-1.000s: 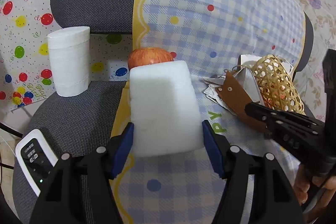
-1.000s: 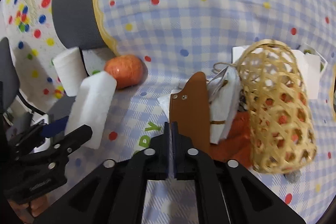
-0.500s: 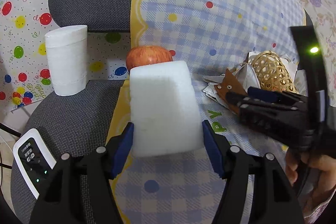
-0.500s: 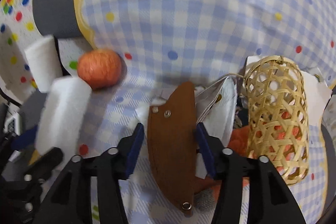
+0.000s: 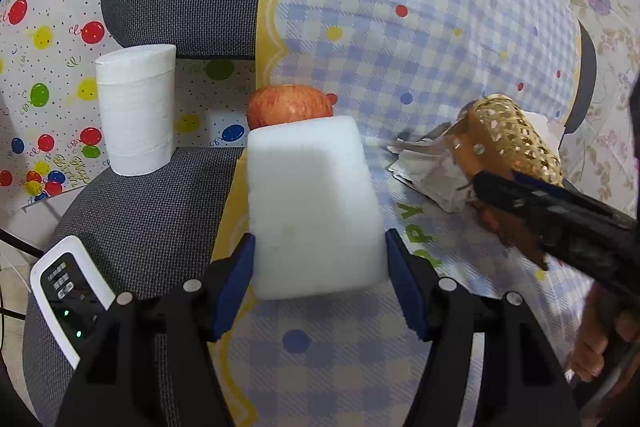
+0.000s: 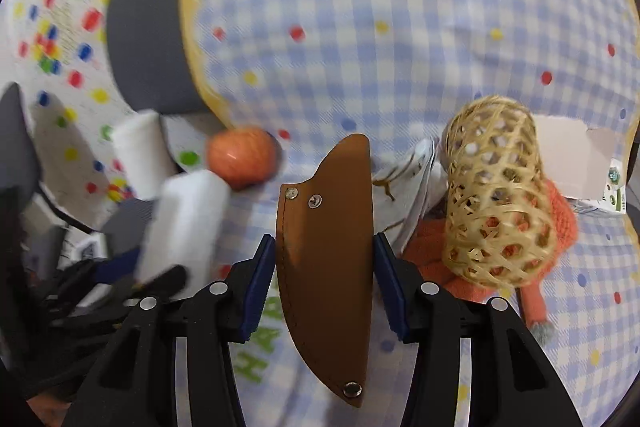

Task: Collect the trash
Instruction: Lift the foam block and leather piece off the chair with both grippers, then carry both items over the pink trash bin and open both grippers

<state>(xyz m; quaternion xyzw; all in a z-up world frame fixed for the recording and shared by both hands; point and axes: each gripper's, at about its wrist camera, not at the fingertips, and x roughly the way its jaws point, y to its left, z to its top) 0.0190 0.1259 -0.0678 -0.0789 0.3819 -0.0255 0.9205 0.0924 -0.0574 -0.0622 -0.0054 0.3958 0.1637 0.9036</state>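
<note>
My left gripper (image 5: 318,267) is shut on a white foam block (image 5: 312,203) and holds it above the checked cloth (image 5: 400,39). My right gripper (image 6: 325,263) is shut on a brown leather sheath (image 6: 326,259), with both pads against its sides. In the left wrist view the right gripper (image 5: 560,219) reaches in from the right with the sheath (image 5: 468,155). The foam block (image 6: 184,223) and left gripper show blurred at the left of the right wrist view.
An apple (image 5: 290,105) lies behind the block. A white paper roll (image 5: 136,111) stands on the grey chair seat (image 5: 132,211). A woven bamboo basket (image 6: 496,195) lies over an orange knit item (image 6: 560,211) and crumpled paper (image 5: 432,171). A white remote (image 5: 68,291) lies at front left.
My right gripper opened from shut, moved onto the brown sheath and closed on its sides, lifting it slightly. The left gripper kept the foam block almost still.
</note>
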